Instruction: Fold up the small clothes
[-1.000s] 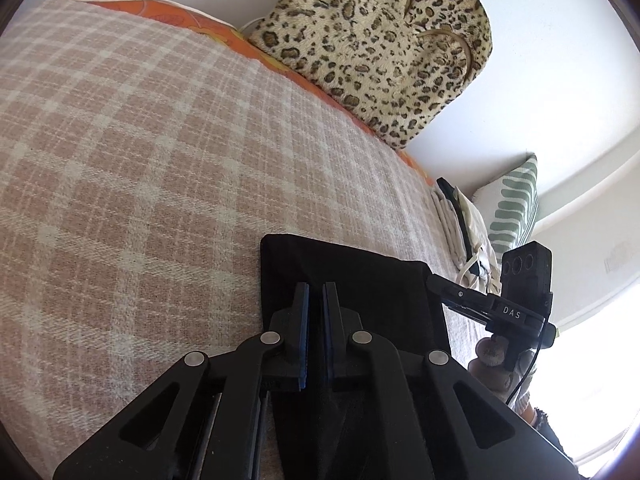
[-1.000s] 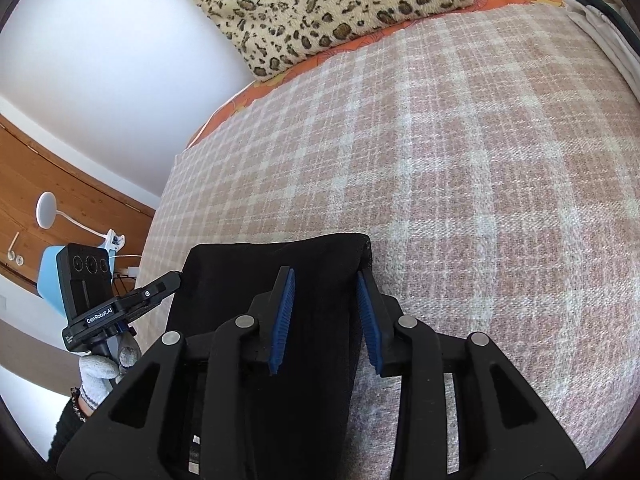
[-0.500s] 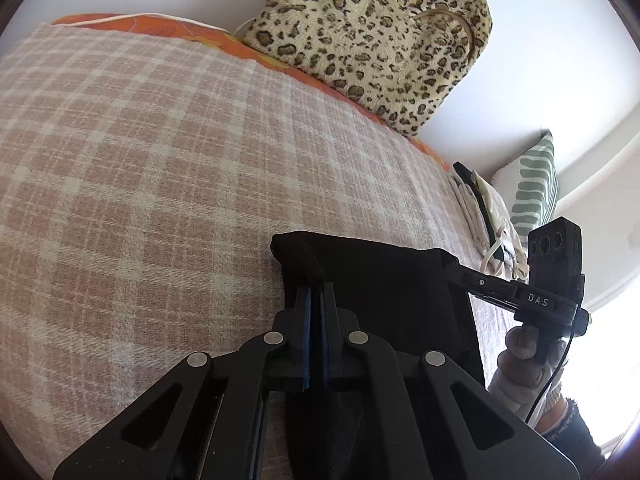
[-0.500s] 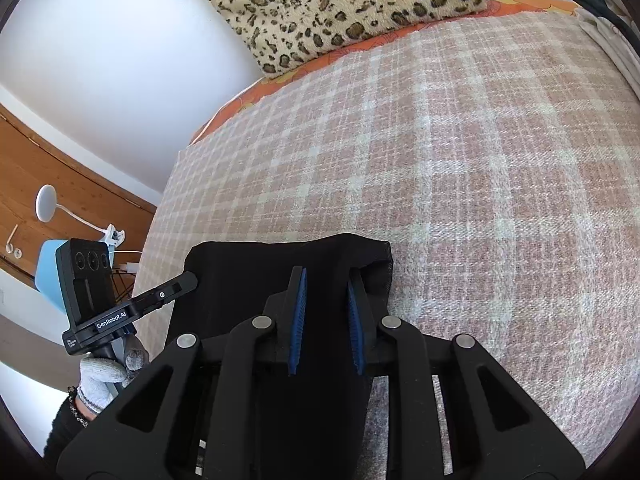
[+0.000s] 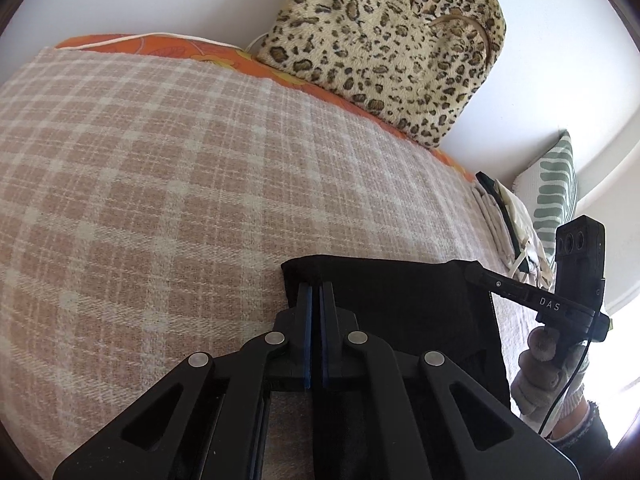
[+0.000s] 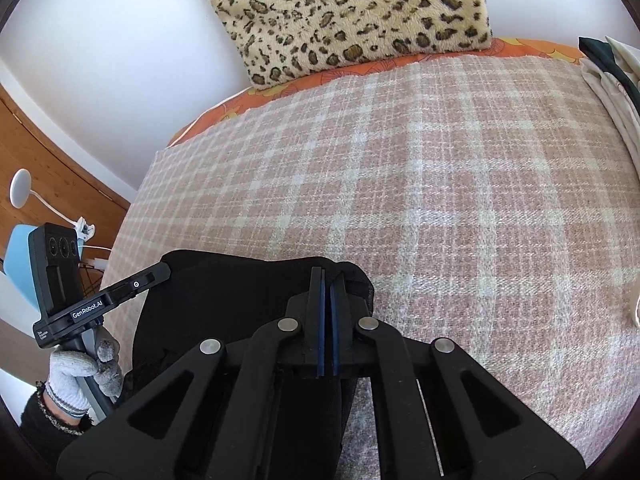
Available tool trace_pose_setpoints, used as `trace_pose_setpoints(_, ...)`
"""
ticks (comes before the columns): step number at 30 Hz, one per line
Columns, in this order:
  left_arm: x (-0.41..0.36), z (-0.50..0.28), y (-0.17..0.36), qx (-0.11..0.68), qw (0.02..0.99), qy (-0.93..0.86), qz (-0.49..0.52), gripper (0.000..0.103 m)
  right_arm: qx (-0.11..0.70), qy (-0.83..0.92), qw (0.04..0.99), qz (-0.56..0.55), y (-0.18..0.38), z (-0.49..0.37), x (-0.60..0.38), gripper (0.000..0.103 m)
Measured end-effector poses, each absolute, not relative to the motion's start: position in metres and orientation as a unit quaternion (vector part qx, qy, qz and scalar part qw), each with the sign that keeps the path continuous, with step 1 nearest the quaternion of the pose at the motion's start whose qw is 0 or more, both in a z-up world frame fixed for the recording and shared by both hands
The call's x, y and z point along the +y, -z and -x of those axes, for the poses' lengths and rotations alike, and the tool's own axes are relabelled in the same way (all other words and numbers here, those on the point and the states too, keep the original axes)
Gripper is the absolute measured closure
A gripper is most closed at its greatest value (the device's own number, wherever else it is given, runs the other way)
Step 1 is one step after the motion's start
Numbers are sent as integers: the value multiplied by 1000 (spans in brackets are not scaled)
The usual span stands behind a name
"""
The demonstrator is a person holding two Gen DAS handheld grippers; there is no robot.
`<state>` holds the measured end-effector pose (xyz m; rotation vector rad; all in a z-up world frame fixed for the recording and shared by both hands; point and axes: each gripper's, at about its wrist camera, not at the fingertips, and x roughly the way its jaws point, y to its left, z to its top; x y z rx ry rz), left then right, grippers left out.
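While both clamp the black garment (image 5: 400, 304), left gripper (image 5: 314, 292) and right gripper (image 6: 329, 280) pinch opposite corners. Its long edge spans between them (leopard cushion (image 5: 384, 44) straight ahead).

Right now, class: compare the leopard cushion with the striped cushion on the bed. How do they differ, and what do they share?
1. Pattern: the leopard cushion has dark spots on tan; the striped cushion has green bands on white.
2. Surface: the leopard cushion looks furry; the striped cushion looks smooth.
3. Place: the leopard cushion sits midway along the wall; the striped cushion sits in the far corner, beyond the folded stack.
Shared: both stand propped against the wall.
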<state>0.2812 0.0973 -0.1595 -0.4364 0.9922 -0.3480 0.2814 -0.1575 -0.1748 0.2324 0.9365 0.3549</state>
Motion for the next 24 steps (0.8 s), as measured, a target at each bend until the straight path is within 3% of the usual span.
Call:
trace_pose_setpoints(2,101,-276,156,469,844,160,203,93,453,-162,871,-103,172,-279,-157,99)
trace_pose_setpoints(7,112,-241,123,439,867,171,161,86,420,-162,892,-50,143,-238,-158,80)
trace_pose_setpoints(13,107,-171,98,426,865,233,128,70,389,-248,887,38,121,-151,-138,78)
trace_pose_setpoints(18,79,-120,98,433,852,287,59,66,389,-290,869,96,133,-102,-118,69)
trace_pose_setpoints(24,42,-95,111,439,846,297,-50,66,395,-293,851,185,160,-70,-96,67)
